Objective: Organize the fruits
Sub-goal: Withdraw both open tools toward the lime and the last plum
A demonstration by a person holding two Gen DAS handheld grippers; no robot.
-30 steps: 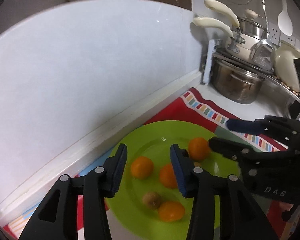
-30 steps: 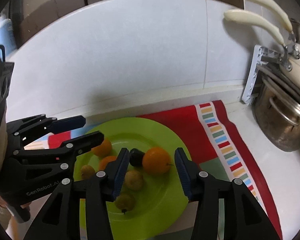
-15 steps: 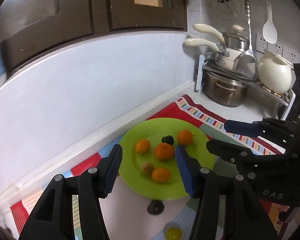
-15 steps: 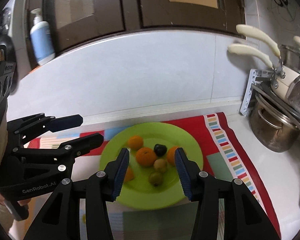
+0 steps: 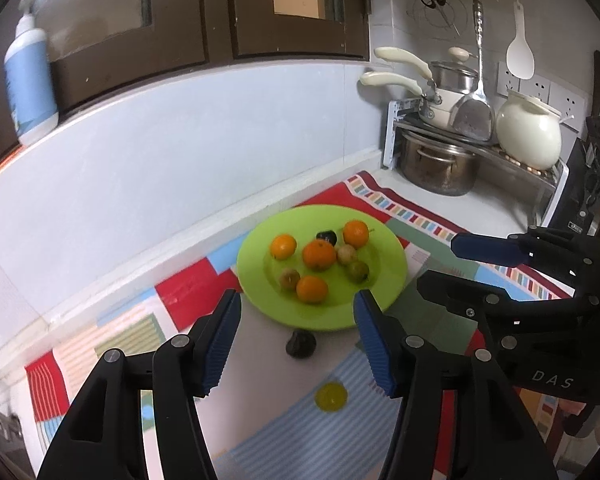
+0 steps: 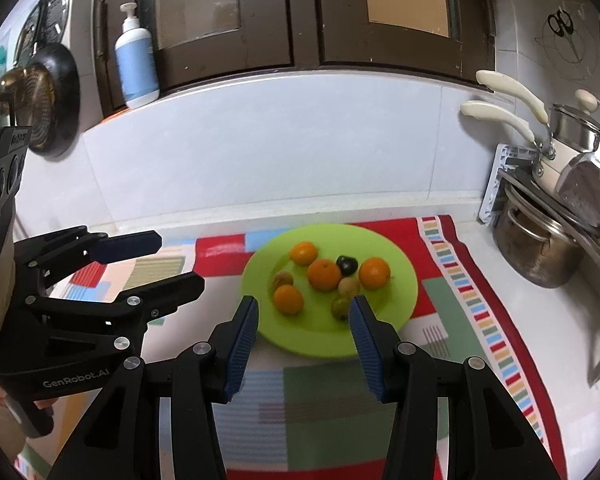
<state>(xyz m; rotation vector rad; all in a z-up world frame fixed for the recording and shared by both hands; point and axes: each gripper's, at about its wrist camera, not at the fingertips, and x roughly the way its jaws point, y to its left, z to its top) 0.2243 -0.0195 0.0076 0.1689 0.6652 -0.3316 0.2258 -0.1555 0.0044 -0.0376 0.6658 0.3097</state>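
— Green plate (image 5: pixel 384 280) sits toward the back edge of the patchwork mat (image 5: pixel 188 292), and both my grippers have pulled back and up from it since a second ago, when they were right over the fruit.

— What's on the plate?

— Four oranges (image 5: pixel 319 255), a dark plum (image 5: pixel 326 236) and three small brownish-green fruits (image 5: pixel 358 270), all loose in the middle. Nothing is in either tool. My left gripper (image 5: pixel 296 338) has just been opening, jaws apart with only air between them. My right gripper (image 6: pixel 303 334) stands apart too, narrower, and empty.

— So is the sorting finished?

— Not by my reckoning. A dark fruit (image 5: pixel 300 344) lies on the mat just off the plate's near rim, and a small yellow one (image 5: pixel 331 397) lies nearer to me, toward the mat's front edge. Only the left camera shows them.

— What does the pull-back mean, then?

— I'd judge the last drop onto the plate is done and I'm free for the next pick. The dark fruit sits almost straight ahead of my left jaws, so that seems the natural one.
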